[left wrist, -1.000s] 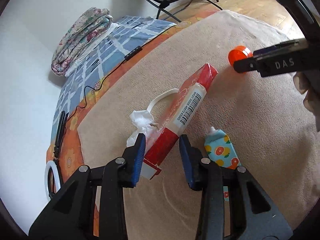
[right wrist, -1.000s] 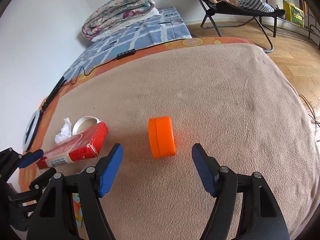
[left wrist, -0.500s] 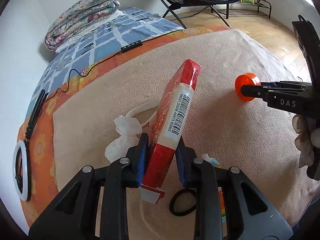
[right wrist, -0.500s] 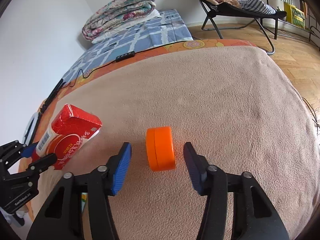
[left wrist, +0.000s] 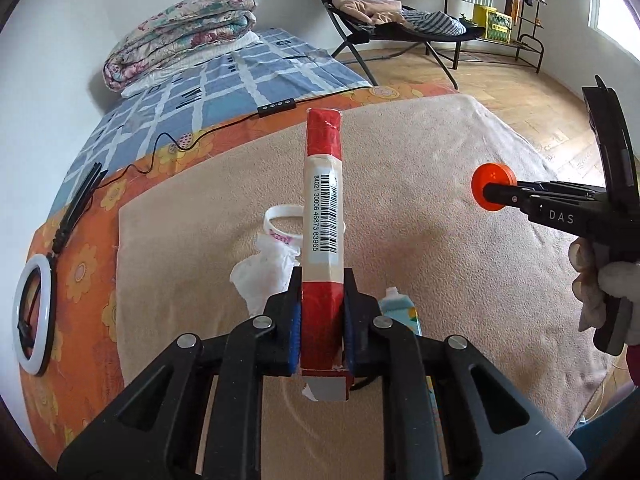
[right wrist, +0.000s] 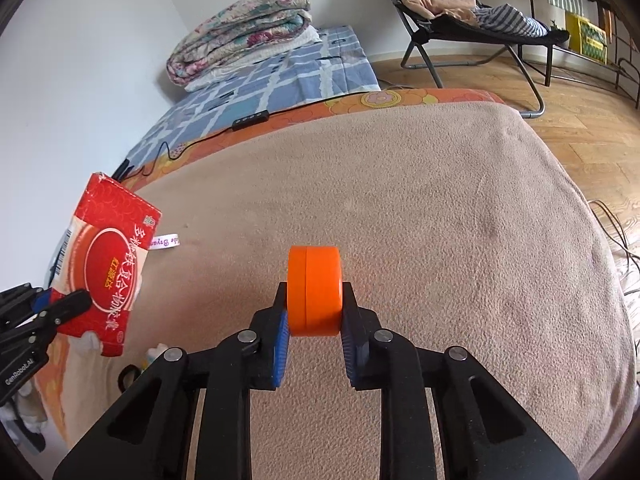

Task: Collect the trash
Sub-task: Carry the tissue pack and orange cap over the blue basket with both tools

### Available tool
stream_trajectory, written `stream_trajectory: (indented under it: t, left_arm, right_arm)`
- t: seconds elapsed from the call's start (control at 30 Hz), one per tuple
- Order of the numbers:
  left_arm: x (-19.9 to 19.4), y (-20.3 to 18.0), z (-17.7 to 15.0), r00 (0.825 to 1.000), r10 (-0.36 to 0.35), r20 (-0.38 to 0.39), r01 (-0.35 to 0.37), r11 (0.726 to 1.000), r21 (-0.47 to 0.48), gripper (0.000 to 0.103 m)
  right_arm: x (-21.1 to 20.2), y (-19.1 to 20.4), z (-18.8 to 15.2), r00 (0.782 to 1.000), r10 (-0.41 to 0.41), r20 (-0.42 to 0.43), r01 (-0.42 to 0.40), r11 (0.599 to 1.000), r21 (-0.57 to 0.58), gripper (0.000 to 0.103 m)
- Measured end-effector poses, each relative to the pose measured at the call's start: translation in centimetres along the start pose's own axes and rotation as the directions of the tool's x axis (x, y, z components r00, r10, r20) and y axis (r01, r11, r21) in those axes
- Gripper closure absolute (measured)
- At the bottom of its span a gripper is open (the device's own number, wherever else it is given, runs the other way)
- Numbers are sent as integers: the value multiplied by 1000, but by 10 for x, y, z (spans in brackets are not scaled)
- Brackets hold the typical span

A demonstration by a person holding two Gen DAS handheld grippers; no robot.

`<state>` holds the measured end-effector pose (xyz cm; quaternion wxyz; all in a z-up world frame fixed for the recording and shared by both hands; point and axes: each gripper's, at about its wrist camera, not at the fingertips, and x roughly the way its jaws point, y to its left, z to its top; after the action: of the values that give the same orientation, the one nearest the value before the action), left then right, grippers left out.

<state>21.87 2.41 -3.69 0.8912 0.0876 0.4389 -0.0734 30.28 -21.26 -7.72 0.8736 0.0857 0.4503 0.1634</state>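
we see one beige blanket spread under both grippers, and beyond the fingertips one folded floral quilt on a blue checked sheet, with one black folding chair farther off past it. between the blue pads of our left gripper stands one red and white box, barcode side up, reaching well past the fingertips and lifted clear of the blanket; the jaws are closing and the pads already press its two narrow sides. our right gripper has one orange round container between its pads, edge-on, with both pads against its flat faces as the jaws close; whether it has left the blanket we cannot tell. just left of the left fingertips, partly hidden by the box, lies one crumpled white tissue, and just beyond it one white band with pink lettering. just right of the left fingers one small carton with orange-slice print peeks out, touching the blanket. far to the left of those fingers one white ring light lies on the orange flowered sheet. a person's hand grips the right gripper's handle.
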Motion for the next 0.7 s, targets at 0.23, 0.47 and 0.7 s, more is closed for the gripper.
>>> stream_trajectory:
  t: [0.23,0.47,0.7]
  left_arm:
    - [-45,5,-26,999,-42,27,44,997,-62,89]
    - [-91,-6,-57,997,-77,32,79,994,-74,88]
    - [-135,-28,-99,992,-122,26,123,989,-81,89]
  right_arm:
    - [-25,11,-9,1000,-9,8,9,997,-76,83]
    - [-64,15,-26,999,35,6,-34,994,-105,83]
    - [-109,23,-58,995,104,-10,-104,986,-128,83]
